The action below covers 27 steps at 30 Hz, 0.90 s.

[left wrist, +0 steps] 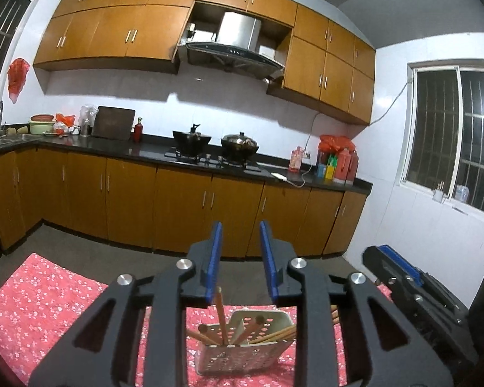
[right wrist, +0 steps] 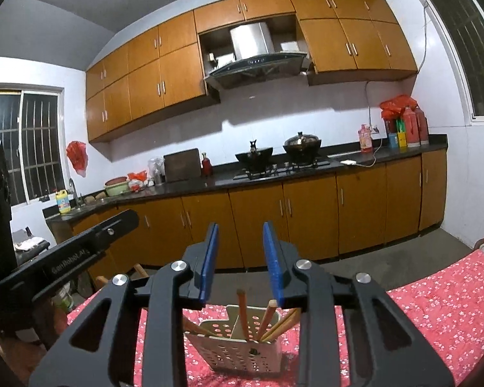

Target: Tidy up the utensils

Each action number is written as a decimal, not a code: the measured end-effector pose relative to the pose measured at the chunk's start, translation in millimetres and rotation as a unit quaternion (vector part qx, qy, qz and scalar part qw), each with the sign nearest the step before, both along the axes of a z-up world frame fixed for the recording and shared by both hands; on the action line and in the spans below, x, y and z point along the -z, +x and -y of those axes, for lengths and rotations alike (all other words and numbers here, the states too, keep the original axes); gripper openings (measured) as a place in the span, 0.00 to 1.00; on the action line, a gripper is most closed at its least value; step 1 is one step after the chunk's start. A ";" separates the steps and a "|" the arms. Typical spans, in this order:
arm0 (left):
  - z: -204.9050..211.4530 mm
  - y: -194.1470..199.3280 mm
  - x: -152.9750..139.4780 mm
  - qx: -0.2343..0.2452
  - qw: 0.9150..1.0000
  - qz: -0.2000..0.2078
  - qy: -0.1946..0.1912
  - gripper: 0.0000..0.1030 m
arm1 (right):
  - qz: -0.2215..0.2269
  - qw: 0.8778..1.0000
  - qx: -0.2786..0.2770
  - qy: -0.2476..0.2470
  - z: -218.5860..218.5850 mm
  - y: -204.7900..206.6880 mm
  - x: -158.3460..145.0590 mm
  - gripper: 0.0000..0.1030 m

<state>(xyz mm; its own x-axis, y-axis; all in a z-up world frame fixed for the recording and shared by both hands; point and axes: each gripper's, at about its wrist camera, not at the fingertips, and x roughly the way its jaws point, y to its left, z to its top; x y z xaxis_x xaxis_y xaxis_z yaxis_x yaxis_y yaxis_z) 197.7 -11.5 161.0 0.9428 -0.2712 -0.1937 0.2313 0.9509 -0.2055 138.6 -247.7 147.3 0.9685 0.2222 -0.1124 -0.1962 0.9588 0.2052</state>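
1. On the tabletop [left wrist: 48, 290], under its red flowered cloth, the holder [left wrist: 242, 351] stands just below and in front of your two grippers, upright, its pierced white walls facing you.
2. Chopsticks [left wrist: 222, 316] already stand in it. You can see several sticks leaning at different angles in the left view; the right view shows the same sticks [right wrist: 242, 306] in the holder [right wrist: 242, 348], spread across what looks like two compartments.
3. Your left gripper [left wrist: 241, 258] has its jaws apart with nothing between them. One stick crosses behind the lower end of the left pad, but that looks like overlap, not a grip.
4. Your right gripper [right wrist: 241, 258] likewise has its jaws apart and empty.
5. Judging progress: no loose utensil shows on the cloth in either view, though your grippers hide much of the near tabletop. The sorting looks close to done, perhaps finished.
6. What may remain: checking the hidden part of the tabletop for stray pieces, and straightening the leaning sticks if you want them tidy.
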 end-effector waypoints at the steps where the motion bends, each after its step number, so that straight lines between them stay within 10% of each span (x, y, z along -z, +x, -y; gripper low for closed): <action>1: -4.8 -5.8 -2.5 -0.001 1.000 0.003 -0.003 0.30 | 0.004 1.000 0.001 0.001 2.2 -6.4 -2.6 0.31; 15: -76.5 -101.8 23.8 -0.067 0.997 0.008 0.023 0.93 | -0.012 0.999 0.037 -0.031 6.1 -75.5 24.2 0.88; 27: -78.2 -143.2 96.6 -0.105 0.989 -0.046 0.092 0.96 | -0.082 0.992 0.072 -0.070 -13.7 -101.6 81.3 0.98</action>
<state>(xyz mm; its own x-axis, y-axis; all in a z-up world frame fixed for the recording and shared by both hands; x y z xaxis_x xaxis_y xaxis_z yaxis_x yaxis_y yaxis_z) 54.5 66.7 64.4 0.9507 -0.0238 -0.3093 0.0132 0.9993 -0.0361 37.0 -234.0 65.9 0.9554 0.0544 -0.2901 -0.0304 0.9958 0.0863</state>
